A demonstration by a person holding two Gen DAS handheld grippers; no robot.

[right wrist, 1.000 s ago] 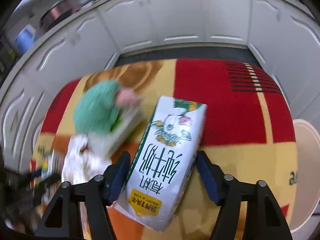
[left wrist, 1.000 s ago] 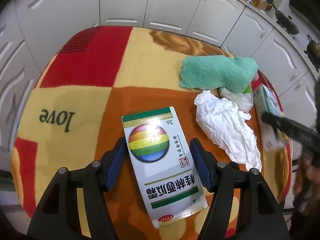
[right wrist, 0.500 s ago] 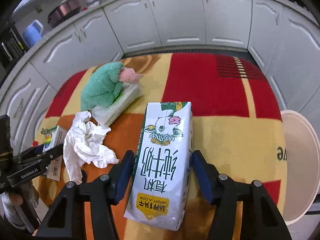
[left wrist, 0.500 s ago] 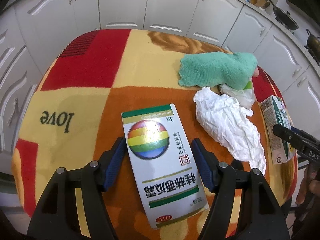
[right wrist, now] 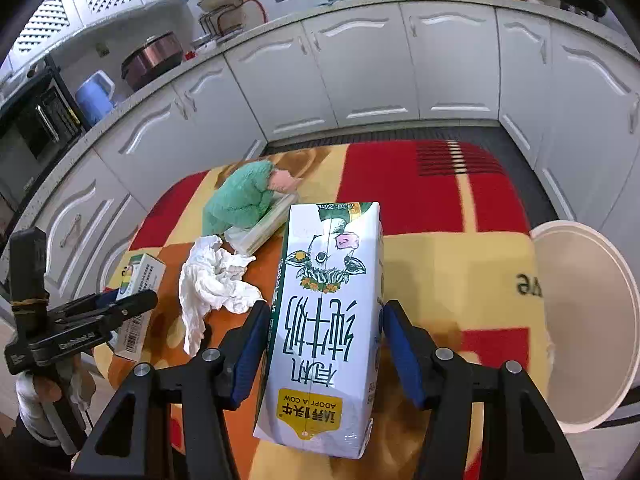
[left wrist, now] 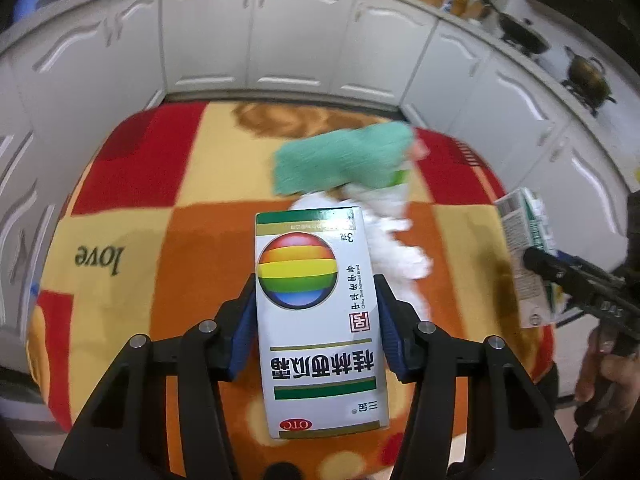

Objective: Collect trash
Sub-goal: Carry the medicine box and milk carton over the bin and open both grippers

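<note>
Lifting off the blanket (left wrist: 168, 248) now: medicine box (left wrist: 320, 312) (left), milk carton (right wrist: 324, 320) (right).

Left gripper (left wrist: 316, 312): both blue pads (left wrist: 245, 332) pressed against the sides of a box (left wrist: 320, 312), held clear above the table. Right gripper (right wrist: 324, 344): pads (right wrist: 400, 356) clamped on a carton (right wrist: 324, 312), likewise raised.
</note>
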